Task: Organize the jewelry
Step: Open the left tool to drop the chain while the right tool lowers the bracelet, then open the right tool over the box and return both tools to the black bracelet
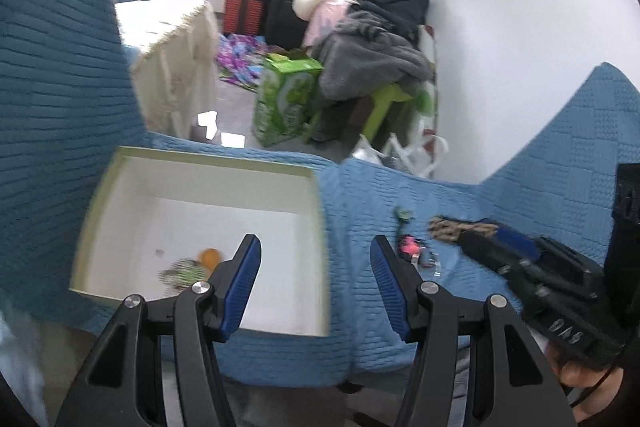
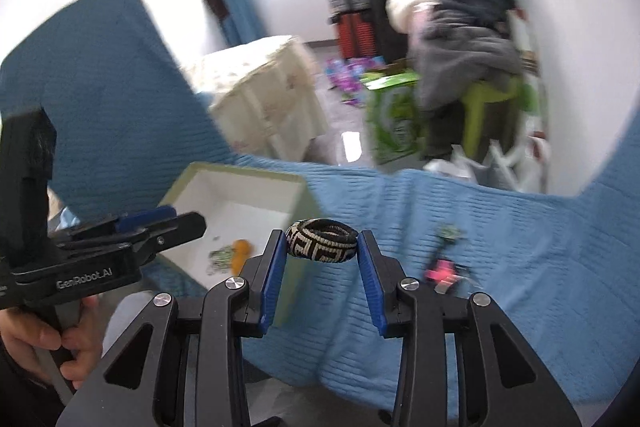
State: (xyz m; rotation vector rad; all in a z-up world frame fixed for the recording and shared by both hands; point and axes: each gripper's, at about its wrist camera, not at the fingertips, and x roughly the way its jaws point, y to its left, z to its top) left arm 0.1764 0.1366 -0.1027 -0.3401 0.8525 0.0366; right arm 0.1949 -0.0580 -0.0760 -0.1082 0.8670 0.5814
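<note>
Right gripper (image 2: 322,259) clamps woven bangle (image 2: 322,241) edgewise, box (image 2: 240,171) at 10 o'clock, likely drop target. Left gripper (image 1: 316,283) spread, empty, beside box rim.

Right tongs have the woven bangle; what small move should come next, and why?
Probably carry the bangle left over the box and release it. The right tongs grip it between both pads, above the blue cover and just right of the box, which already holds an orange piece. The left tongs are open and hold nothing.
</note>
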